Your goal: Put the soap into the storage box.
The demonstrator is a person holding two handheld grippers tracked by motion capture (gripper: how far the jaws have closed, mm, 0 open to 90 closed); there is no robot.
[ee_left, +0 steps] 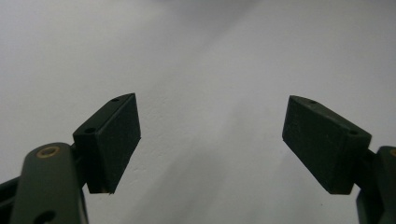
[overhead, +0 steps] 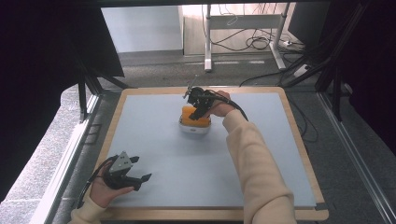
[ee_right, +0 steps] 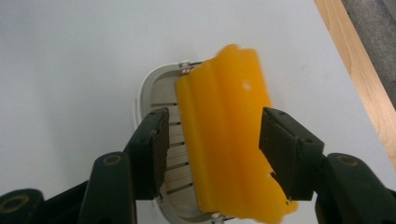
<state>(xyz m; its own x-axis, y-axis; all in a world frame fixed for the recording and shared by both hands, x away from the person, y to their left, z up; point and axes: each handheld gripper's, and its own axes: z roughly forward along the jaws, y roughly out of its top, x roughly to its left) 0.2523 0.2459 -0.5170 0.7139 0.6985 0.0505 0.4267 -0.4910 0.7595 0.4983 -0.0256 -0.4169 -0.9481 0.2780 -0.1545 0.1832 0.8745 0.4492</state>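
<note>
In the high view, the right tool (overhead: 200,108) is reaching down over the soap (overhead: 192,114), an orange bar sitting in a white dish (overhead: 195,128) near the middle of the grey surface (overhead: 261,154). The left tool (overhead: 135,172) is resting well toward the person's side of the dish, close to the surface's near left corner, taking no part.

In the left gripper view, the left tool (ee_left: 210,140) is standing wide open with nothing between its jaws, bare surface (ee_left: 210,56) lying beyond.

In the right gripper view, the right tool (ee_right: 214,149) is straddling the soap (ee_right: 229,130), one jaw on each long side. The right jaw is looking to be touching or nearly so, while a slim gap is showing at the left, so the tool is partly open and not yet clamping. The soap is lying slightly askew across the slatted dish (ee_right: 149,88).

I am judging the step to be the grasp itself. Next it is calling for closing squarely on the slippery bar, then lifting straight up without dragging the dish
</note>
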